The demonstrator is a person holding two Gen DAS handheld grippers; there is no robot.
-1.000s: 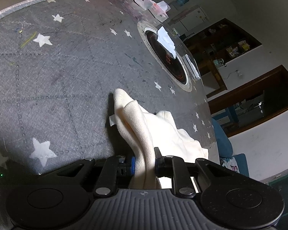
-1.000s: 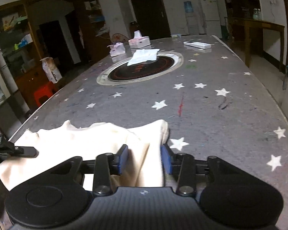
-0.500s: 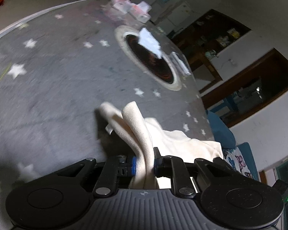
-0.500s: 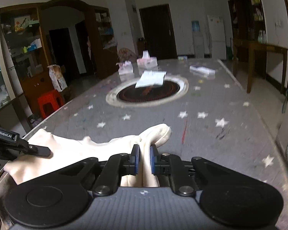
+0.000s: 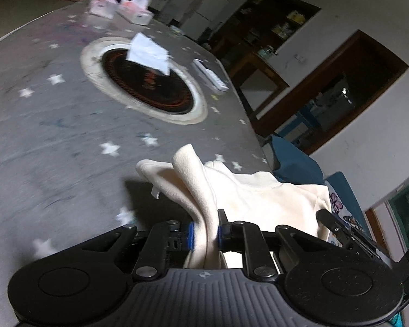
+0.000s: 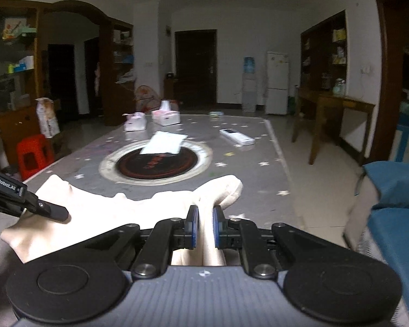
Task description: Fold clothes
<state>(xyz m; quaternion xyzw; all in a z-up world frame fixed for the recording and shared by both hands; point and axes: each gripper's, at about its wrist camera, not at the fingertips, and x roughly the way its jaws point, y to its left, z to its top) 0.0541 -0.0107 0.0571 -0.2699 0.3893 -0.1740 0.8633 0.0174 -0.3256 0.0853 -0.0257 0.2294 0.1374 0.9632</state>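
Garment (image 5: 248, 190) pinched by both tongs: left (image 5: 204, 234), right (image 6: 204, 229) | ahead: paper (image 6: 163, 143), remote (image 6: 237, 136)

I see one cream-white garment (image 5: 248, 190), soft and fleecy, bunched into thick folds near the desk's (image 5: 54, 147) close edge. One gathered fold of it rises between my left claw's (image 5: 205, 234) pads, another between my right claw's (image 6: 205, 227). The cloth (image 6: 128, 204) between sags in rumpled ridges, with a small white tag at its edge.
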